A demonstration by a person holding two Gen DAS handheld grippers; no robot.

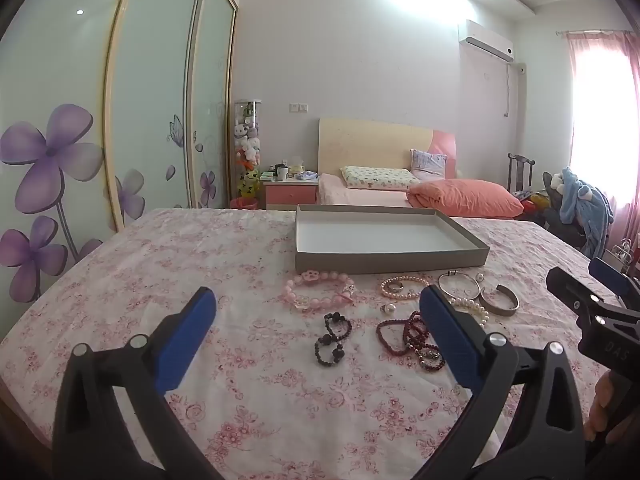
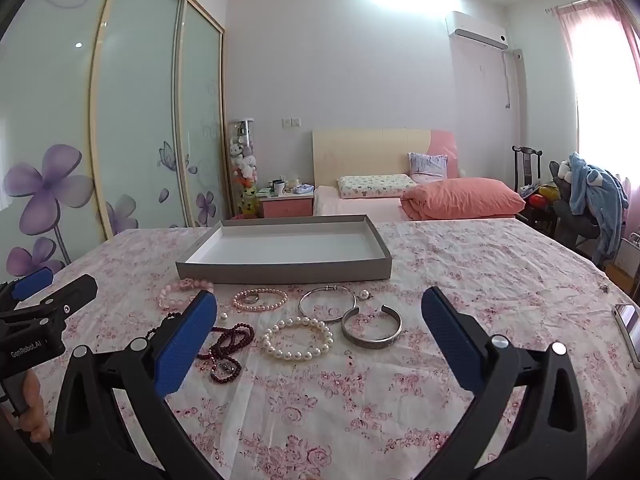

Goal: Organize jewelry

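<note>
While both the left gripper (image 1: 318, 312) and right gripper (image 2: 320, 312) gape wide and hold nothing, the pearls (image 2: 298, 338) at twelve o'clock could roll away if bumped.

left wrist: low, facing bed | right wrist: same (further right) | shared: tray (image 1: 390, 258), jewelry

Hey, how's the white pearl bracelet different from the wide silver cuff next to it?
The white pearl bracelet is a closed ring of round beads; the silver cuff is one flat metal band. The bracelet's loop is complete; the cuff has a gap, facing the gray box. Both lie flat on the floral cloth, outside the box.
</note>
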